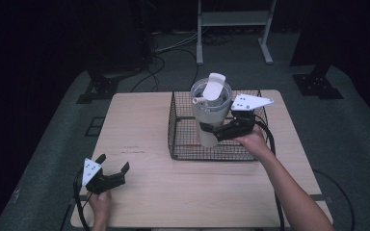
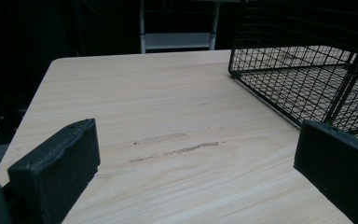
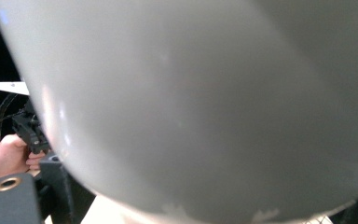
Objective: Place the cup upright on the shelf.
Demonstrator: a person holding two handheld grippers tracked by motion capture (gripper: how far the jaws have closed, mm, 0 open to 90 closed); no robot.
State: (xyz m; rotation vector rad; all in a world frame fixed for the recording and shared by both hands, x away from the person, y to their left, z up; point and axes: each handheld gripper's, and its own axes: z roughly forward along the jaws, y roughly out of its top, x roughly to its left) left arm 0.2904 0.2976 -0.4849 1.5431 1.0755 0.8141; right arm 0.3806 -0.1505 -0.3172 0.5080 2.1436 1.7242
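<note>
High view shows one white tumbler point(image 1: 210, 113) with a flip lid, standing upright inside one black wire basket point(image 1: 180, 144) on one wooden table point(image 1: 139, 139). Two grippers are at work. The right gripper point(image 1: 211, 131) seems clamped on the tumbler's lower body, the cup sitting between its fingers. The left gripper point(image 1: 113, 162) rests on the table well apart from the basket, fingers spread, nothing between them.

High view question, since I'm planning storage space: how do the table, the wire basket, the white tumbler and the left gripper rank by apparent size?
1. Table.
2. Wire basket.
3. White tumbler, held above the basket and nearer the camera, so it may look bigger than it is.
4. Left gripper, clearly smallest.
</note>
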